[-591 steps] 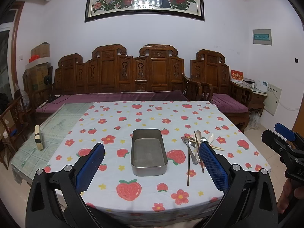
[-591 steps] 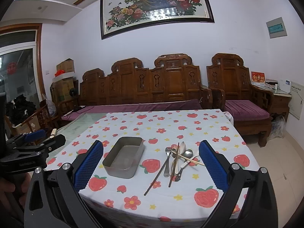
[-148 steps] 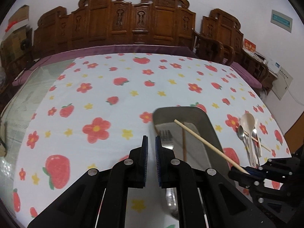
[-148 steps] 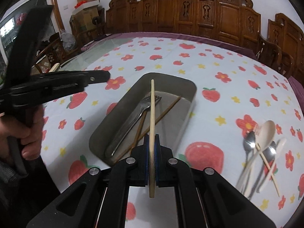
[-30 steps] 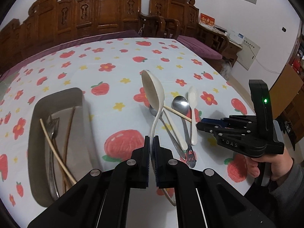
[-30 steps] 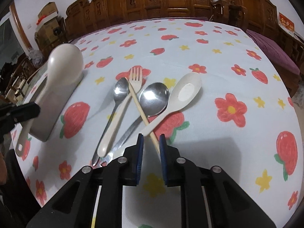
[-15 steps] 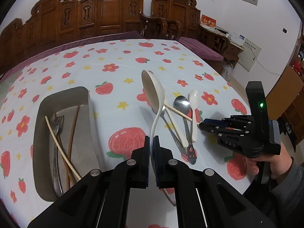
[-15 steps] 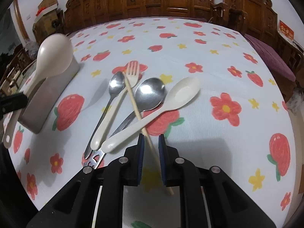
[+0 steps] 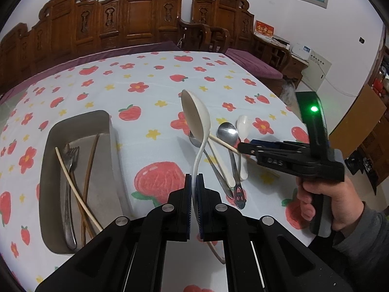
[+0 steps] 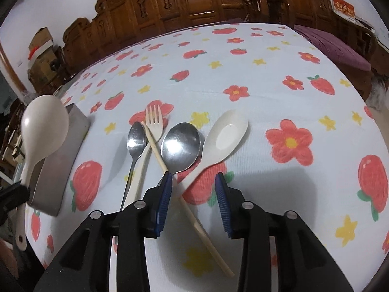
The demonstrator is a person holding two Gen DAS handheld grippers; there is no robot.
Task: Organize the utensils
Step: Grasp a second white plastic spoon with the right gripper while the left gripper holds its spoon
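Note:
My left gripper (image 9: 194,194) is shut on the handle of a large cream spoon (image 9: 195,114), held upright above the cloth; the same spoon (image 10: 43,124) shows at the left of the right wrist view. The metal tray (image 9: 80,118) holds a steel fork (image 9: 69,170), dark chopsticks and a light chopstick. My right gripper (image 10: 193,189) hovers low over the utensil pile, its jaws opening and pressing on nothing. A light chopstick (image 10: 194,216) and the handle of a cream spoon (image 10: 226,136) lie on the cloth under the gap.
The pile also has a small steel spoon (image 10: 137,138), a cream fork (image 10: 154,116) and a large steel spoon (image 10: 181,143). A hand (image 9: 323,199) holds the right gripper near the table's right edge. Carved wooden benches (image 9: 136,17) stand behind.
The right gripper's jaws have spread from a narrow gap to a wide one over the chopstick, with a slight roll. The left gripper still holds the large spoon in about the same place.

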